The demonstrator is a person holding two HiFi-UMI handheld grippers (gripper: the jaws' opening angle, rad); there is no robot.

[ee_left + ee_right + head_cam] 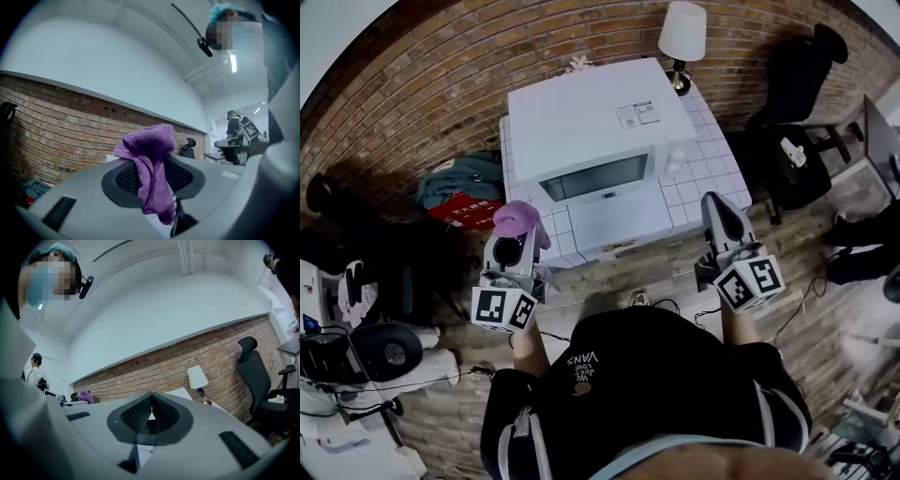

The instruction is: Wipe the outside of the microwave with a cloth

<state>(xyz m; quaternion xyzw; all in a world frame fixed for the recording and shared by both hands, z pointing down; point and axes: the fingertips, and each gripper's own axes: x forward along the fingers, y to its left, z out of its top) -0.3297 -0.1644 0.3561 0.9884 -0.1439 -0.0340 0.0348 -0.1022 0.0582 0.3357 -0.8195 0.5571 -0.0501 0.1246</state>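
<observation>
A white microwave stands on a small white tiled table, its dark door window facing me. My left gripper is held in front of the table's left corner, pointing upward, shut on a purple cloth that bunches above its jaws. The same purple cloth hangs between the dark pads in the left gripper view. My right gripper is raised at the table's right front corner, shut with nothing in it; its pads meet in the right gripper view.
A lamp with a white shade stands at the table's back right. A black office chair is to the right, a teal and red bundle lies on the floor to the left. A brick wall runs behind. Cables and gear lie lower left.
</observation>
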